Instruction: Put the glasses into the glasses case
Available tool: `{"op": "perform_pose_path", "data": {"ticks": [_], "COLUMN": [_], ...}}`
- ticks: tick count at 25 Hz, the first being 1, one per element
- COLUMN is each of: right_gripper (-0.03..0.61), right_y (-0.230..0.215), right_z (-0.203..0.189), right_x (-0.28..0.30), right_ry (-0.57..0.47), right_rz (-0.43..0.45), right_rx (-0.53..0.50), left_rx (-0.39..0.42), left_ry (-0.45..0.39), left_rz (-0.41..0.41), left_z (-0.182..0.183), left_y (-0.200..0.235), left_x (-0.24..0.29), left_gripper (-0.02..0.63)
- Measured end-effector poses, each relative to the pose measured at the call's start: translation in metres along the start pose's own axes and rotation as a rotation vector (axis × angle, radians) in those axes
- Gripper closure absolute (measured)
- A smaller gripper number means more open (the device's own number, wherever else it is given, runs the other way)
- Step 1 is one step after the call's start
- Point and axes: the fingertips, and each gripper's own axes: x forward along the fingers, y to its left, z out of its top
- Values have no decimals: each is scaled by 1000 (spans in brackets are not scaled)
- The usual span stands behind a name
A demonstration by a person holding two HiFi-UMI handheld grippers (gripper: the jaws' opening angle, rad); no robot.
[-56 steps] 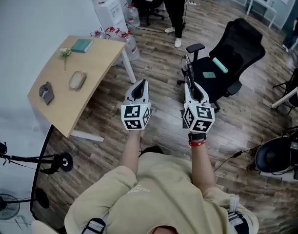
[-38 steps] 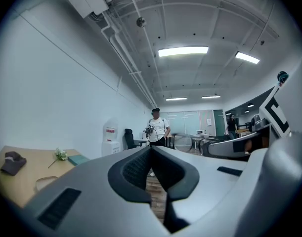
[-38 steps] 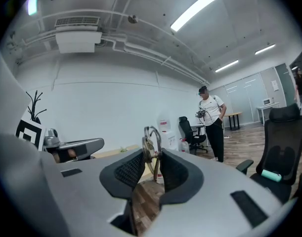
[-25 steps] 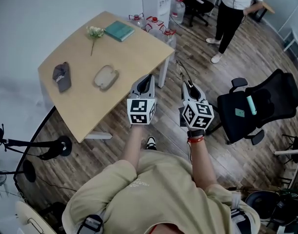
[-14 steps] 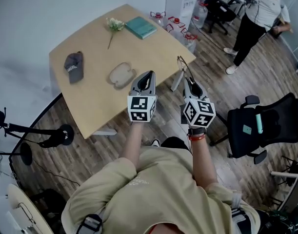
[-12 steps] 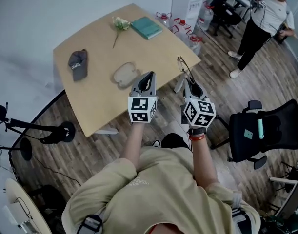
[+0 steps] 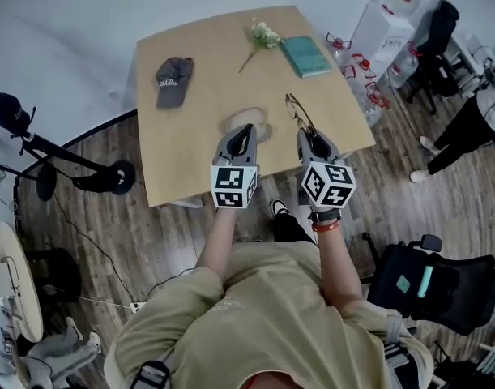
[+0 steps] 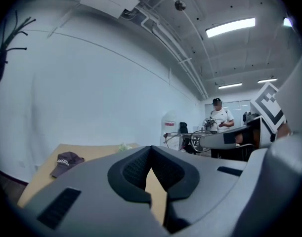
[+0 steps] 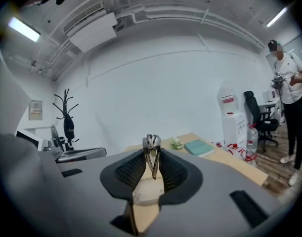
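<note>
Left arm (image 7: 219,235), right arm (image 7: 333,259): stretched forward, parallel. Left hand-held gripper (image 7: 244,130): jaws together, empty. Right hand-held gripper (image 7: 305,136): jaws clamped on glasses (image 9: 151,142), near level.

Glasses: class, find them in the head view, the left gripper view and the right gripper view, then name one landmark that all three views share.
Head view: glasses just right of centre, sticking out of the right gripper.
Left gripper view: glasses right of centre, seen side-on.
Right gripper view: glasses at centre, folded between the fingers.
Shared landmark: the wooden table.
</note>
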Motion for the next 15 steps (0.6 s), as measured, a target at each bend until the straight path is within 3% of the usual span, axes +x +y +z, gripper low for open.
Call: {"op": "perform_pose_path", "data": {"ticks": [4, 8, 15], "right_gripper": [482, 482, 483], "right_y": [7, 4, 15], "right_z": [11, 22, -9], "right_x": [56, 105, 164], "right_ry": [67, 113, 263], "right_rz": [138, 231, 406], "right_rx": [-41, -45, -82], "left_rx": [-26, -41, -65], "left_ry": [14, 27, 83], "left_rz": [128, 207, 322], "left_z": [2, 6, -18], "left_y": [35, 59, 86], "left_x": [22, 49, 62], "left_gripper": [592, 592, 592]}}
